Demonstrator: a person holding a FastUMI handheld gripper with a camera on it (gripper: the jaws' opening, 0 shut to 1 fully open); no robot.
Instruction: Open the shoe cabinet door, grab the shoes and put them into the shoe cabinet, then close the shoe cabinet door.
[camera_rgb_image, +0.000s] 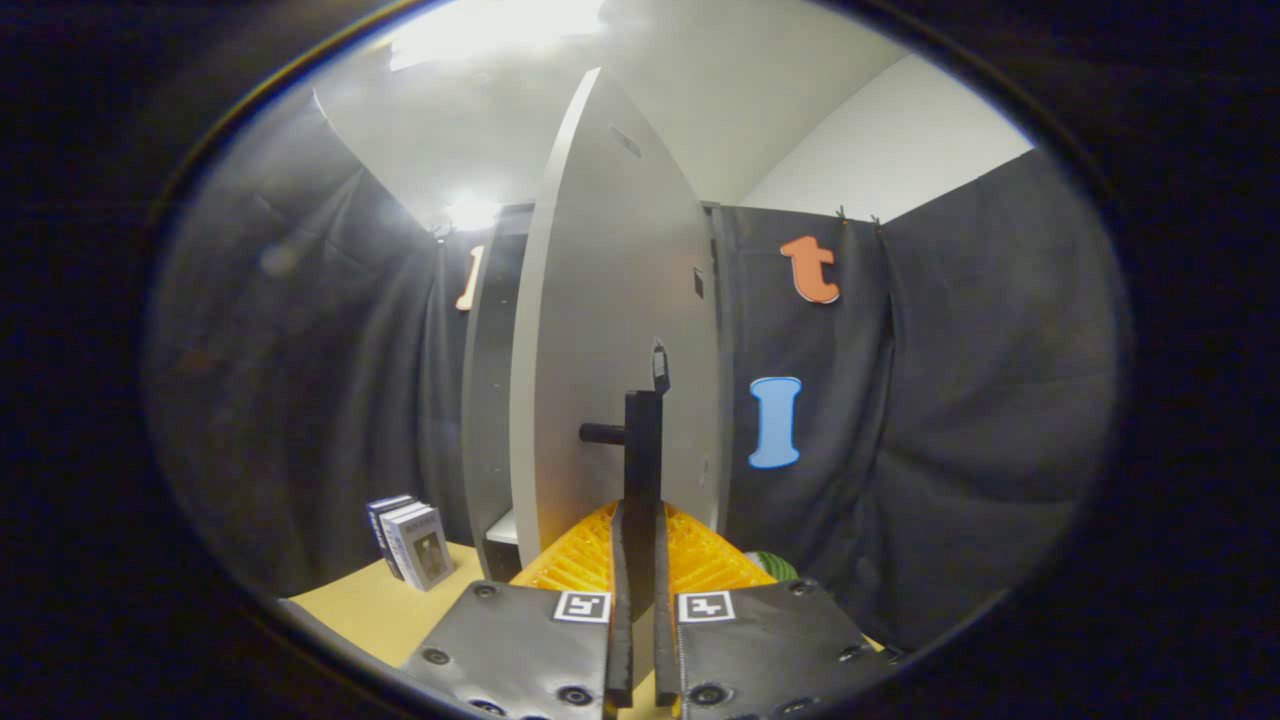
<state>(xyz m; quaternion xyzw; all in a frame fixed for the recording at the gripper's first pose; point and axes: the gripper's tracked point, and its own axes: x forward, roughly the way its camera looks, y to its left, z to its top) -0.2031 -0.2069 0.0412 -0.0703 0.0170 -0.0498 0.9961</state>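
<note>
The pale shoe cabinet door (610, 300) stands partly open and is seen almost edge-on just ahead of me. Its black vertical bar handle (643, 440) sticks out on a short post. My gripper (640, 520) is shut on the lower end of that handle, with both fingers (585, 560) pressed against the bar from either side. Left of the door is the dark cabinet opening (490, 400), with a light shelf edge (503, 528) low inside. A bit of something green (775, 565) peeks out behind the right finger; I cannot tell what it is.
Several small boxes (410, 540) stand upright on the tan wooden surface (370, 610) left of the cabinet. Black cloth walls (950, 400) close in on the left and the right. A bright ceiling light (480, 30) glares overhead.
</note>
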